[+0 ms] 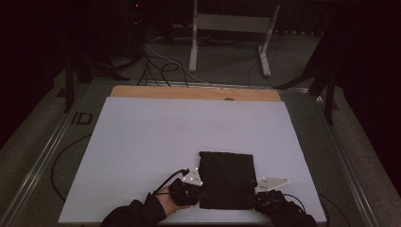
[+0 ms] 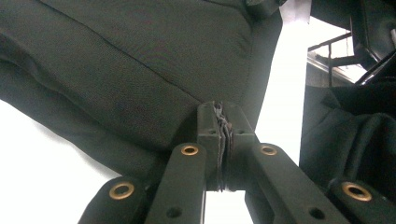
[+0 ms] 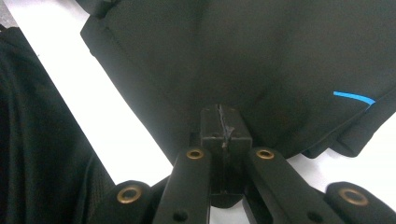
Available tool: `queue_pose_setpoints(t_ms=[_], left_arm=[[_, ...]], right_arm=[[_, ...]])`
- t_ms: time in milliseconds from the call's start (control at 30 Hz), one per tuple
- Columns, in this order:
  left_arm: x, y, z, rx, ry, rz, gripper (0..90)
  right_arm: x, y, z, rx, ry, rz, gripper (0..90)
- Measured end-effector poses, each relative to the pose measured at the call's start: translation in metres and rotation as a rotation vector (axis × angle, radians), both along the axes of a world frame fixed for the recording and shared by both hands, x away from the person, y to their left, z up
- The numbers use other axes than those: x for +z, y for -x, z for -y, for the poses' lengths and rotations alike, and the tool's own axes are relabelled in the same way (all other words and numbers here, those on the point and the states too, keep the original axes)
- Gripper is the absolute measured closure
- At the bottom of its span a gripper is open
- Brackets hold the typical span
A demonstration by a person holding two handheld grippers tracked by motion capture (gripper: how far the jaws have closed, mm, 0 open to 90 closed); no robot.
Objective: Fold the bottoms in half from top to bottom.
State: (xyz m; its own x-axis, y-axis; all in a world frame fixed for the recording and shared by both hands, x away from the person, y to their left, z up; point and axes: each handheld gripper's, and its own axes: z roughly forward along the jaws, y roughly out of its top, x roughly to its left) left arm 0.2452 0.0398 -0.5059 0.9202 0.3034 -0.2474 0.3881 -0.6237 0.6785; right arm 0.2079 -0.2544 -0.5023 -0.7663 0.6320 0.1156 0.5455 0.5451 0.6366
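A folded black cloth [image 1: 226,178] lies on the white table sheet [image 1: 156,137] near the front edge. My left gripper [image 1: 197,191] is at the cloth's near left corner, shut on its edge. In the left gripper view the jaws pinch several layers of the black cloth [image 2: 140,74] between the left gripper [image 2: 224,122] pads. My right gripper [image 1: 257,197] grips the near right corner. In the right gripper view the right gripper [image 3: 222,122] is shut on the cloth [image 3: 261,56], which carries a short blue line [image 3: 353,97].
A wooden strip [image 1: 194,93] runs along the table's far edge. Beyond it stand a white metal frame [image 1: 229,33] and loose cables [image 1: 161,66] on the floor. A cable [image 1: 64,161] trails along the table's left side. The person's dark sleeves [image 1: 132,215] enter from the bottom.
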Motion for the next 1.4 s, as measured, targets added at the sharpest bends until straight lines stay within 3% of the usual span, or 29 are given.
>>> queue_pose_setpoints(t_ms=[133,200,267,433,567,633,733,767,800,867,933,1067,1400], left_arm=[[0.002,-0.001,-0.001,0.000,0.002,-0.003,84.5],[0.003,-0.002,-0.002,-0.012,0.018,-0.021,75.9],[0.003,0.000,0.000,-0.025,0.018,-0.014,69.7],[0.007,0.003,0.002,-0.048,0.019,0.000,56.8],[0.012,0.004,0.002,-0.048,0.009,0.015,46.2],[0.015,0.005,0.003,-0.051,-0.002,0.023,37.3],[0.017,0.007,0.004,-0.063,-0.012,0.029,21.5],[0.019,0.008,0.005,-0.070,-0.013,0.020,21.5],[0.019,0.007,0.005,-0.075,-0.009,0.010,11.9],[0.020,0.007,0.005,-0.096,-0.007,-0.005,1.2],[0.021,0.007,0.004,-0.087,0.003,-0.003,0.0],[0.028,0.006,0.000,-0.072,0.020,0.014,0.0],[0.050,0.004,-0.008,-0.038,0.029,0.053,0.0]], right_arm=[[0.001,-0.001,0.000,-0.004,-0.013,-0.003,89.7],[0.002,-0.001,0.001,-0.006,-0.042,-0.015,84.0],[0.005,-0.002,0.001,-0.005,-0.071,-0.019,80.1],[0.009,-0.003,-0.001,0.016,-0.081,0.019,58.3],[0.013,-0.002,-0.003,0.030,-0.101,0.024,45.3],[0.013,-0.001,-0.006,0.037,-0.107,0.023,36.8],[0.014,-0.001,-0.008,0.055,-0.098,0.021,33.0],[0.014,0.000,-0.010,0.054,-0.090,0.025,29.7],[0.016,0.000,-0.012,0.052,-0.085,0.031,23.1],[0.018,0.001,-0.013,0.051,-0.077,0.040,19.6],[0.020,0.001,-0.014,0.053,-0.091,0.036,12.4],[0.024,0.000,-0.013,0.059,-0.097,0.051,9.5],[0.049,-0.005,-0.009,0.021,-0.112,0.134,9.5]])
